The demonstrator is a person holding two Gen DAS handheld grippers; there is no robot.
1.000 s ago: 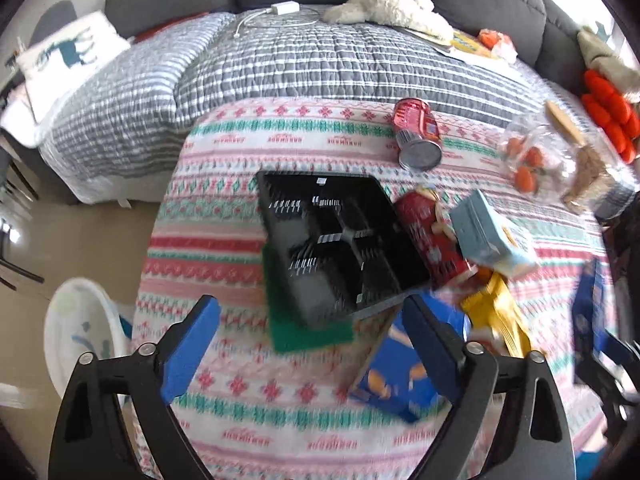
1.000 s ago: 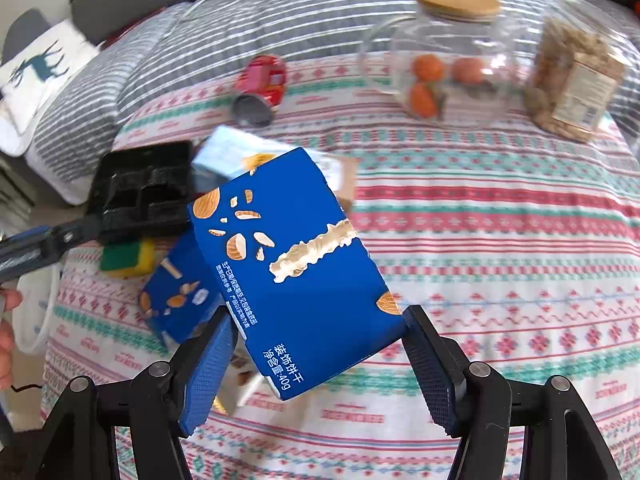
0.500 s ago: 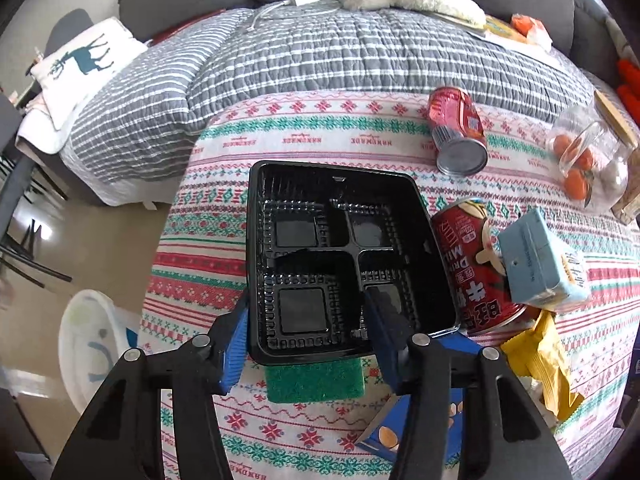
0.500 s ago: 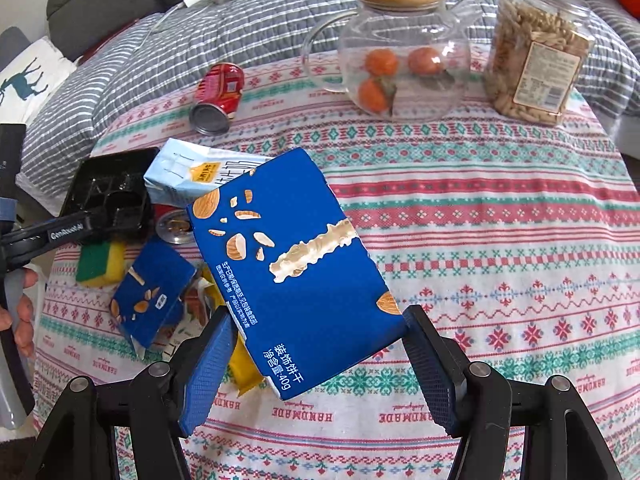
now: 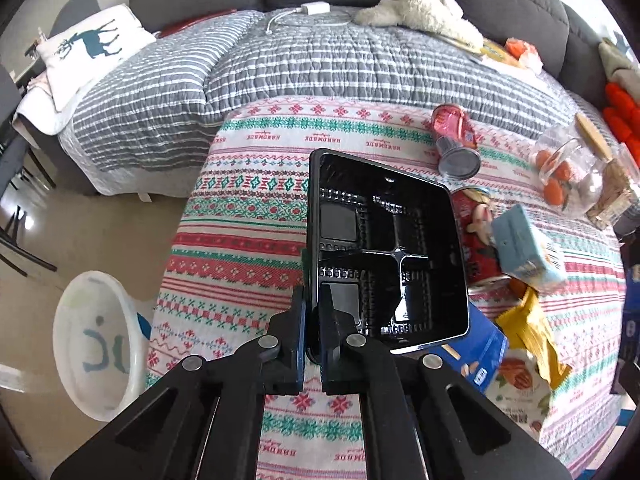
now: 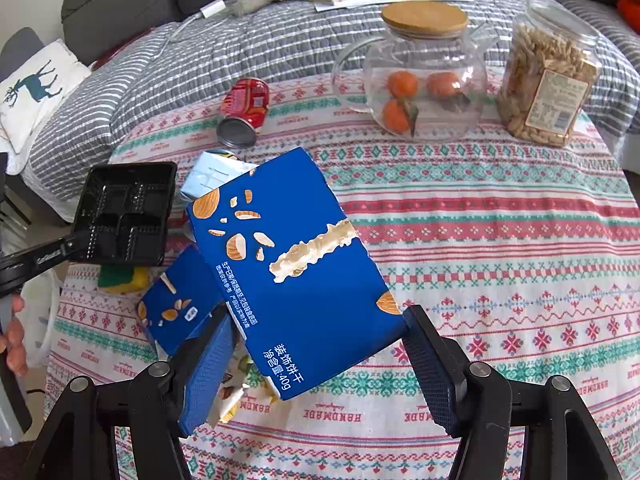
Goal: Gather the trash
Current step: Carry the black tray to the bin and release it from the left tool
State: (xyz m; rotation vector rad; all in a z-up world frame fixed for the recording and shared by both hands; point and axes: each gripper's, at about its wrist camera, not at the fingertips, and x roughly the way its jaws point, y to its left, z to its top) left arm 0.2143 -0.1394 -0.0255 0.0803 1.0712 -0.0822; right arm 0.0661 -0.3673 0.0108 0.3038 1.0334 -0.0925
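Note:
A black compartment tray [image 5: 384,248] sits at the left side of the round table. My left gripper [image 5: 313,300] is closing on its near-left rim, with the pads pressing on the rim. The right wrist view shows the same tray [image 6: 124,216] with the left gripper [image 6: 68,246] gripping its corner. My right gripper [image 6: 320,316] is shut on a large blue biscuit box [image 6: 288,256], held tilted above the table. On the cloth lie a red can [image 5: 454,140], a pale blue carton [image 5: 524,248], a smaller blue box [image 6: 176,304] and a yellow wrapper [image 5: 532,336].
A white bin [image 5: 96,344] stands on the floor left of the table. A glass jar of oranges [image 6: 420,80] and a pasta jar [image 6: 548,84] stand at the far right. A green-yellow sponge [image 6: 124,280] lies under the tray. A sofa with a striped quilt is behind.
My left gripper went from wide open to shut on the tray's rim. The right gripper kept its hold on the blue box and barely moved.

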